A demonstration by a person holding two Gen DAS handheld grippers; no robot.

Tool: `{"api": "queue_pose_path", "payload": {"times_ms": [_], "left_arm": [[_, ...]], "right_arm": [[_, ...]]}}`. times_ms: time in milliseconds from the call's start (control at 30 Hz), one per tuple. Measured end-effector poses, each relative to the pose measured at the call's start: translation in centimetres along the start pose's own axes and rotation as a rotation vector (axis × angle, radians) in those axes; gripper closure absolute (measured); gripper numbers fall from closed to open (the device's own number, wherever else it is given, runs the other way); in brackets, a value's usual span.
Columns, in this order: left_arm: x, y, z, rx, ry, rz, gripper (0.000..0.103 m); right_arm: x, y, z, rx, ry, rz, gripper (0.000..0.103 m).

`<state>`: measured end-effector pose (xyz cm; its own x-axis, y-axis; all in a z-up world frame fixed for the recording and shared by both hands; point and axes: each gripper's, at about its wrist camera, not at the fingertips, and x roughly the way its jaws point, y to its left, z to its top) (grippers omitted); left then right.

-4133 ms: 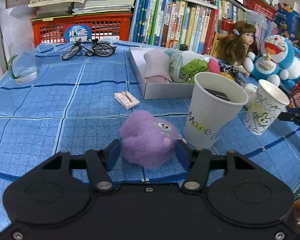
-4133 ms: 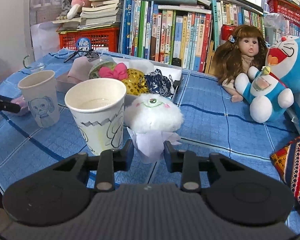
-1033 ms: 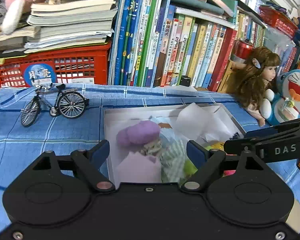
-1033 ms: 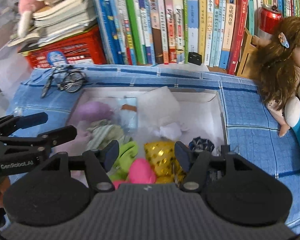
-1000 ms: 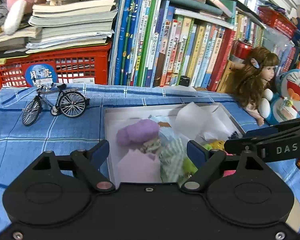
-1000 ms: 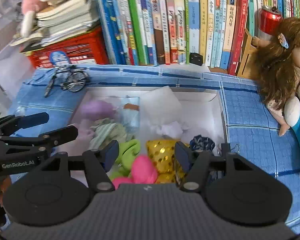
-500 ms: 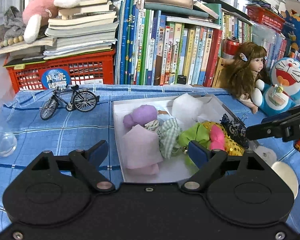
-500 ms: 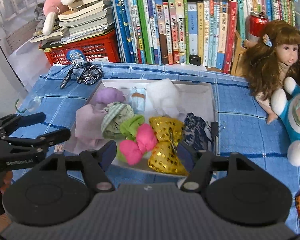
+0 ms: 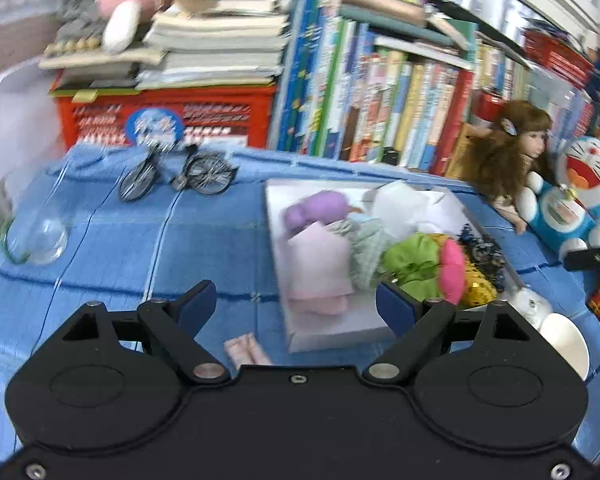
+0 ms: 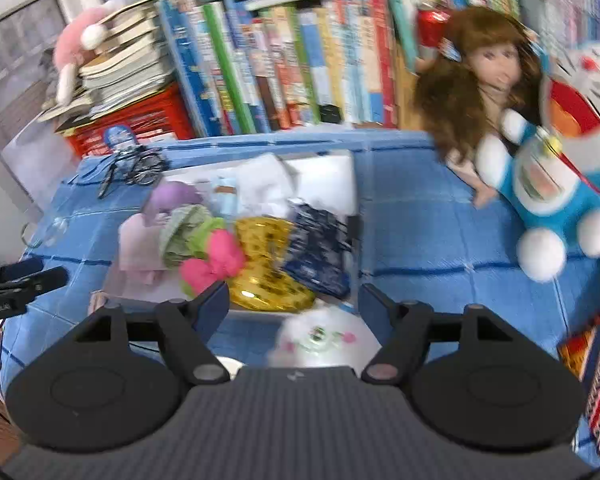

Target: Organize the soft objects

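A white box (image 9: 332, 332) (image 10: 328, 164) on the blue cloth holds soft things: a purple plush (image 9: 316, 210) (image 10: 172, 196), a pink cloth (image 9: 320, 264), a white fluffy piece (image 9: 404, 204), a green and pink bow (image 10: 216, 260) and a gold bow (image 10: 268, 276). My left gripper (image 9: 296, 304) hovers open before the box's near edge, holding nothing. My right gripper (image 10: 294, 300) is near the box's front right; its jaws are opening and grip nothing. A white fluffy toy (image 10: 320, 336) rests on a paper cup just below them.
A toy bicycle (image 9: 180, 174), a glass (image 9: 36, 240) and a small pink packet (image 9: 248, 350) lie left of the box. A red crate (image 9: 168, 114) and books (image 9: 380, 112) line the back. A doll (image 10: 480, 80), a blue plush (image 10: 552, 184) and a patterned cushion (image 10: 596, 360) crowd the right.
Both grippers have drawn back from over the box toward the near side, so more of the table shows. The right jaws stand a little wider. The soft things stay in the box.
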<state>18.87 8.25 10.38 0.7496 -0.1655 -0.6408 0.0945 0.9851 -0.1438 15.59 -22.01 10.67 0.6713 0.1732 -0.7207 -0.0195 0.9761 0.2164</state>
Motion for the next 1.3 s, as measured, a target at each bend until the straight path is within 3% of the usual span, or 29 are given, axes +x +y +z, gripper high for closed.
{"api": "queue_pose_path", "payload": {"times_ms": [200, 333, 533, 667, 1033, 1067, 1133, 1300], "left_arm": [[1.9, 2.6, -1.0, -0.100, 0.079, 0.011, 0.022], [3.3, 3.2, -2.1, -0.113, 0.134, 0.046, 0.034], [5.2, 4.0, -3.1, -0.172, 0.188, 0.016, 0.047], [5.8, 4.0, -3.4, -0.168, 0.196, 0.009, 0.056], [7.1, 3.5, -4.2, -0.143, 0.219, -0.005, 0.063], [7.2, 3.4, -4.2, -0.138, 0.217, -0.002, 0.068], [7.2, 3.4, -4.2, -0.136, 0.218, -0.006, 0.076], [6.6, 3.5, -4.0, -0.116, 0.205, -0.023, 0.077]], "right_arm": [[0.7, -3.5, -0.9, 0.107, 0.032, -0.018, 0.022], [1.9, -4.5, -1.7, 0.134, 0.066, -0.022, 0.022], [3.7, -5.3, -2.6, 0.188, 0.115, 0.006, 0.022], [4.5, -5.1, -2.9, 0.190, 0.132, 0.012, 0.022], [7.3, -4.6, -3.2, 0.212, 0.171, 0.045, 0.022], [7.4, -4.5, -3.3, 0.212, 0.174, 0.047, 0.023], [7.8, -4.4, -3.5, 0.225, 0.176, 0.056, 0.033], [6.8, -3.8, -3.5, 0.209, 0.152, 0.054, 0.048]]}}
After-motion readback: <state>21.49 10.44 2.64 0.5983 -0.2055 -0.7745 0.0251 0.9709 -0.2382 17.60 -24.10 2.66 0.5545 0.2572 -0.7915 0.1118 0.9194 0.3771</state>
